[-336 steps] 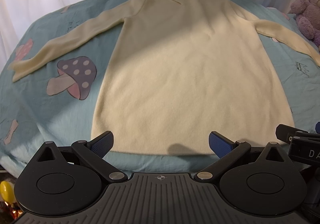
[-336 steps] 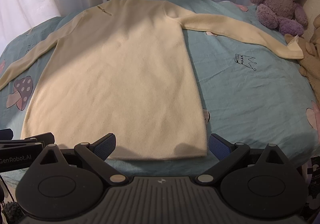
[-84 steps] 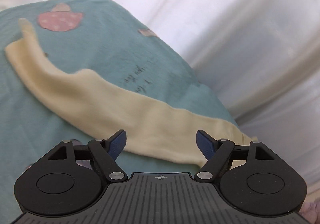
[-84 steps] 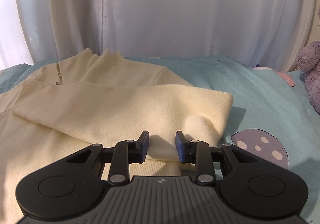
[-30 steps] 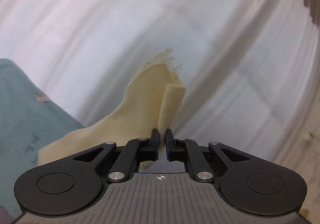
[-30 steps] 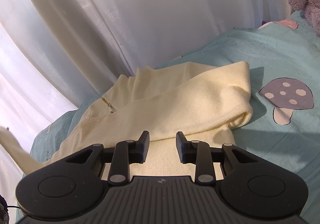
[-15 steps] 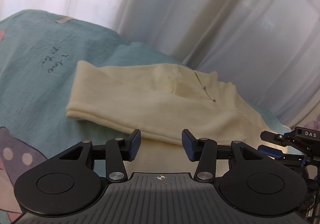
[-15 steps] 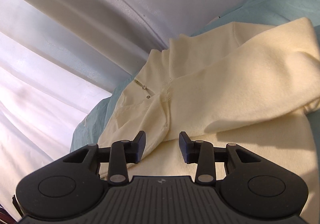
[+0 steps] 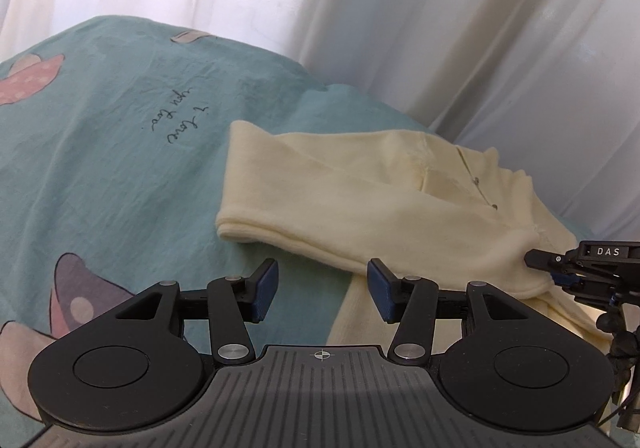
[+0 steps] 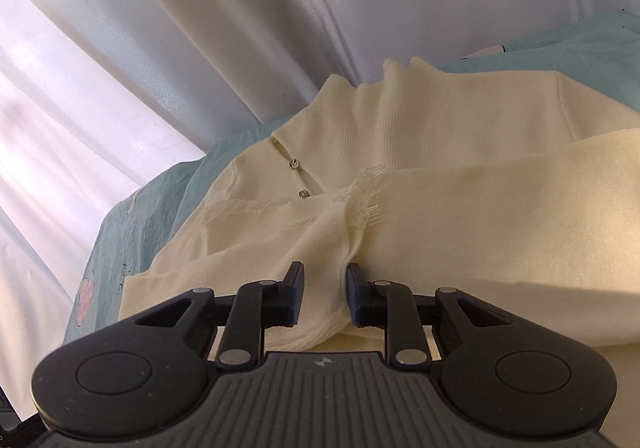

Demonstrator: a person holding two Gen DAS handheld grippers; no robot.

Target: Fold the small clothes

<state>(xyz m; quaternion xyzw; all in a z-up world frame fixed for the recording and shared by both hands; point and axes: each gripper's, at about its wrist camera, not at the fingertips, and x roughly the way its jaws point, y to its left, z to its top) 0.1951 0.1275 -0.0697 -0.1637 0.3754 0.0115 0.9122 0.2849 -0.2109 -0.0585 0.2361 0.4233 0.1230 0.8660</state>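
Your left gripper [image 9: 322, 290] has let go and hangs spread just beside the sweater [image 9: 360, 204] on the bed [image 9: 100, 168], while your right gripper [image 10: 323, 296] now pinches the left sleeve [image 10: 320, 244] folded across the sweater's chest, so both sleeves are in.

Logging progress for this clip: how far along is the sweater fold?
Done: both sleeves lie folded across the sweater chest on the bed. In hand: the right gripper pinches a bunched sleeve end; the left gripper is open, empty. Left: folding the body, whose lower part isn't in view.
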